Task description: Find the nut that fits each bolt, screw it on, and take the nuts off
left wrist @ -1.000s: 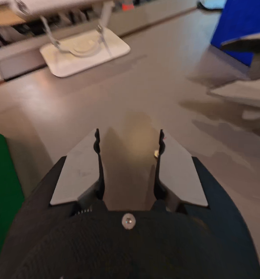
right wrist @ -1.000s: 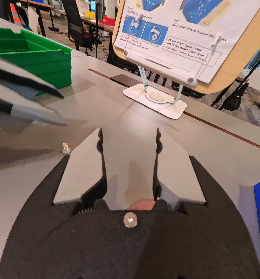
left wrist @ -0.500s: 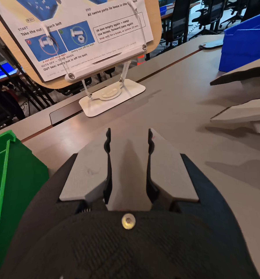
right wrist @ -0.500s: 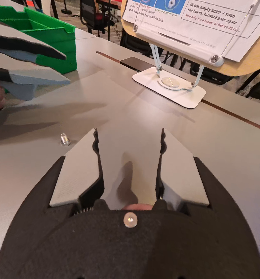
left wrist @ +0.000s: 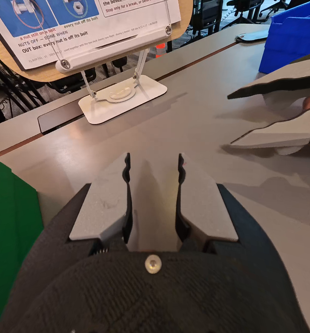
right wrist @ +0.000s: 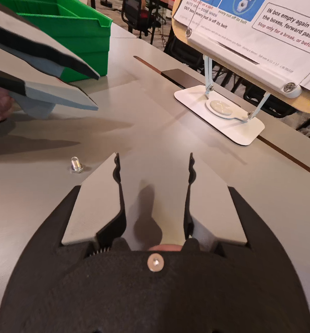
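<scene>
A grey table (right wrist: 168,126) in an open office carries a sheet stand (right wrist: 220,115), a green bin (right wrist: 82,36) and a blue bin (left wrist: 294,36). One bolt (right wrist: 76,164) stands on its head, shank upright, no nut on it. It lies just left of the right gripper (right wrist: 154,156), whose jaws are wide and empty. The left gripper (left wrist: 154,156), jaws moderately apart and empty, hovers farther off. Judgement: the right gripper is nearer; no nut is visible.

- One short silver hex-head bolt (right wrist: 76,165), standing head-down, near left.
- One green plastic bin (right wrist: 75,34), far left.
- One blue plastic bin (left wrist: 292,36), far right.
- One white-based instruction-sheet stand (right wrist: 222,115), far centre.
</scene>
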A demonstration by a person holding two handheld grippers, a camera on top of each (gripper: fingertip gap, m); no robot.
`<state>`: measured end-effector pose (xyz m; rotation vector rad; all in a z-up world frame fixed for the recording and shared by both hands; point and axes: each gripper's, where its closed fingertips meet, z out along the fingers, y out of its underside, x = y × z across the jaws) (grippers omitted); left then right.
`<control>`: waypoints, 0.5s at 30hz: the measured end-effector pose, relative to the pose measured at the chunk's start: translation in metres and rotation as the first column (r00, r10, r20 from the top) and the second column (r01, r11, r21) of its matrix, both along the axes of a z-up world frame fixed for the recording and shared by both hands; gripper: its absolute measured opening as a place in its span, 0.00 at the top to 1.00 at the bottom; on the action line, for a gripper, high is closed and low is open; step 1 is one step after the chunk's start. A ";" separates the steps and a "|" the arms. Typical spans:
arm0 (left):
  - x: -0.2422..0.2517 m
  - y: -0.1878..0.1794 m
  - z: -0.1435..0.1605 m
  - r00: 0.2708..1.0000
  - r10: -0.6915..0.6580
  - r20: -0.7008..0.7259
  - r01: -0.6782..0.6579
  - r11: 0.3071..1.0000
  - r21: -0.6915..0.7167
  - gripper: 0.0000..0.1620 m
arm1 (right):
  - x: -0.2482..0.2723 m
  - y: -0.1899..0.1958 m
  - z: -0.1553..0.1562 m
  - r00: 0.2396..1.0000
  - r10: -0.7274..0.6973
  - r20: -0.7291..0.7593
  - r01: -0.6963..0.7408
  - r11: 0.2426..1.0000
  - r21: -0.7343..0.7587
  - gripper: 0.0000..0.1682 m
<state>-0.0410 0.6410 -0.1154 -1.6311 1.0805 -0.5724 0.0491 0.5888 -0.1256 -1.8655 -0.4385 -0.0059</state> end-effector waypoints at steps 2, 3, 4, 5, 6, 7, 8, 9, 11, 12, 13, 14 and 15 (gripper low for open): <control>0.000 -0.001 -0.002 1.000 -0.002 -0.002 0.002 1.000 -0.006 0.68 | -0.001 -0.003 0.002 1.000 0.010 -0.027 -0.010 1.000 0.003 0.56; 0.000 -0.001 -0.002 1.000 -0.002 -0.003 0.002 1.000 -0.009 0.68 | -0.001 -0.004 0.002 0.999 0.012 -0.035 -0.012 1.000 -0.003 0.56; 0.000 -0.002 -0.003 1.000 -0.004 -0.004 0.004 1.000 -0.013 0.68 | -0.001 -0.005 0.002 0.999 0.013 -0.045 -0.013 1.000 -0.006 0.56; 0.000 -0.003 -0.003 1.000 -0.004 -0.003 0.004 1.000 -0.013 0.68 | -0.001 -0.006 0.002 0.999 0.012 -0.053 -0.013 1.000 -0.007 0.57; 0.000 -0.003 -0.004 1.000 -0.003 -0.005 0.003 1.000 -0.013 0.68 | 0.000 -0.006 0.001 0.998 0.010 -0.057 -0.011 1.000 -0.011 0.57; -0.001 -0.004 -0.005 1.000 -0.002 -0.008 0.002 1.000 -0.015 0.68 | 0.000 -0.006 0.000 0.998 0.008 -0.060 -0.009 1.000 -0.016 0.57; -0.002 -0.004 -0.005 1.000 -0.001 -0.009 0.001 1.000 -0.018 0.68 | 0.000 -0.006 -0.001 0.998 0.008 -0.063 -0.009 1.000 -0.019 0.57; -0.003 -0.005 -0.006 1.000 0.002 -0.007 -0.002 1.000 -0.022 0.68 | 0.000 -0.006 -0.001 0.998 0.005 -0.065 -0.007 1.000 -0.020 0.57; -0.005 -0.007 -0.003 1.000 0.002 0.011 -0.001 1.000 -0.023 0.68 | 0.002 -0.005 -0.001 0.997 0.000 -0.071 -0.001 1.000 -0.021 0.57; -0.005 -0.008 -0.001 1.000 0.002 0.025 -0.001 1.000 -0.021 0.68 | 0.002 -0.005 -0.001 0.997 -0.003 -0.076 0.002 1.000 -0.022 0.58; -0.006 -0.009 0.002 0.999 0.006 0.040 -0.005 1.000 -0.019 0.68 | 0.003 -0.005 -0.001 0.997 -0.006 -0.081 0.004 1.000 -0.025 0.58; -0.007 -0.010 0.003 0.999 0.010 0.053 -0.009 1.000 -0.021 0.68 | 0.004 -0.004 -0.001 0.996 -0.009 -0.087 0.007 1.000 -0.028 0.58; -0.007 -0.011 0.004 0.998 0.010 0.060 -0.008 1.000 -0.029 0.68 | 0.004 -0.004 -0.002 0.996 -0.010 -0.092 0.008 1.000 -0.030 0.58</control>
